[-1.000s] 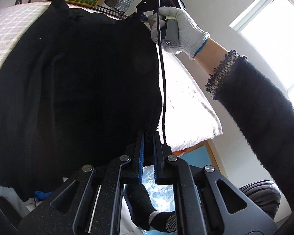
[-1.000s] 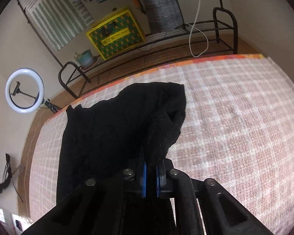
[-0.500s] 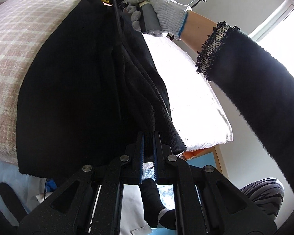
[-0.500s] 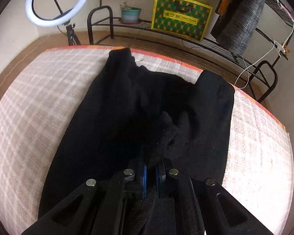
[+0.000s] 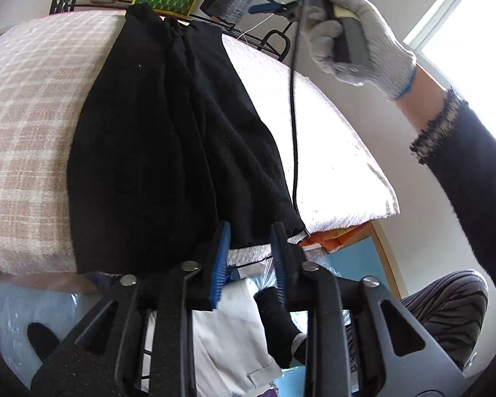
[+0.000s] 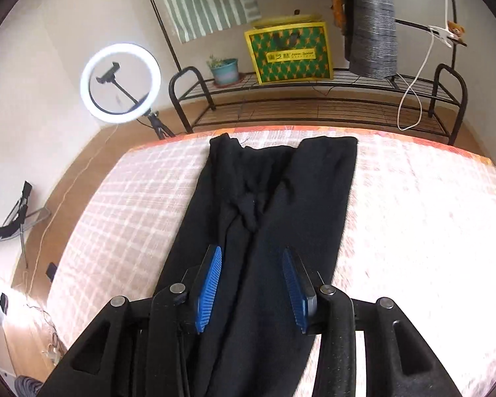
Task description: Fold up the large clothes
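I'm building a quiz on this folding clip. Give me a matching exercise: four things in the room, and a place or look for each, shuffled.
Things:
1. black garment
2. ring light
3. plant pot
4. striped towel

Places or looks:
A. hangs high on the rack
B. lies lengthwise on the checked bed cover
C. stands on the floor, left of the rack
D. sits on the rack shelf beside the green and yellow bag

Pairs: 1-B, 2-C, 3-D, 4-A

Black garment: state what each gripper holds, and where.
Nothing. Left gripper and right gripper jaws are opening, pads clear of the black garment lying between them.
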`<state>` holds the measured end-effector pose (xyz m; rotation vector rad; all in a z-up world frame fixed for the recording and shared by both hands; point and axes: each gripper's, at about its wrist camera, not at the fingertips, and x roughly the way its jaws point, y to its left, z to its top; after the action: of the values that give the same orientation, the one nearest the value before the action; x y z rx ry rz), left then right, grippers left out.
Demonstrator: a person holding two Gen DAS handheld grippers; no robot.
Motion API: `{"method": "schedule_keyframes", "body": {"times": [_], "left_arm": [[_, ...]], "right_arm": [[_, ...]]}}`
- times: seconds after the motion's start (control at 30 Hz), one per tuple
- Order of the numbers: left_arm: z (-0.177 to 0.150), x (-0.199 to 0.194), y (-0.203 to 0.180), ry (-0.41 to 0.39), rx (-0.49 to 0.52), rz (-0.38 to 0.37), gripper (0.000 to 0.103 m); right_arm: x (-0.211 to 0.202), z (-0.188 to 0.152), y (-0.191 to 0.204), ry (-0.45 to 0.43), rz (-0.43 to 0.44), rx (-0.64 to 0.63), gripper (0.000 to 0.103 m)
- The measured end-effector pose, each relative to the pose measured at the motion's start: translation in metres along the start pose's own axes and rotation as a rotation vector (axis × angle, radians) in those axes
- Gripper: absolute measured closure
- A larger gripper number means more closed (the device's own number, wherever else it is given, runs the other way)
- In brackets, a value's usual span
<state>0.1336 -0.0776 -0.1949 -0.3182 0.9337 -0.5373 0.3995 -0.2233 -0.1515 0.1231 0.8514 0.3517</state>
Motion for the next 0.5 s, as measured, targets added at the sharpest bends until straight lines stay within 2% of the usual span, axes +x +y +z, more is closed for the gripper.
{"method": "schedule_keyframes", "body": {"times": [0.13,0.27,0.33,0.4,0.5], "left_arm": [[-0.009,-0.034,0.003,-0.015,0.043,0.037,0.066],[-0.009,-0.057,0.031,-0.025,0.022,0.110,0.060],[-0.005,-0.055,0.052,0.010,-0.043,0.108,0.058],[-0.006,-0.052,0.073,0.031,-0.110,0.108,0.058],[-0.003,-0.039,0.098,0.058,-0.214,0.090,0.058]], "right_arm": [[-0.071,-0.059,-0.021,-0.016,0.012,0.077,0.059],[-0.108,-0.136,-0.036,0.033,0.052,0.178,0.059],[-0.110,-0.174,-0.037,0.076,0.077,0.213,0.058],[-0.103,-0.207,-0.033,0.128,0.114,0.228,0.052],[-0.084,-0.242,-0.024,0.200,0.138,0.223,0.048]]}}
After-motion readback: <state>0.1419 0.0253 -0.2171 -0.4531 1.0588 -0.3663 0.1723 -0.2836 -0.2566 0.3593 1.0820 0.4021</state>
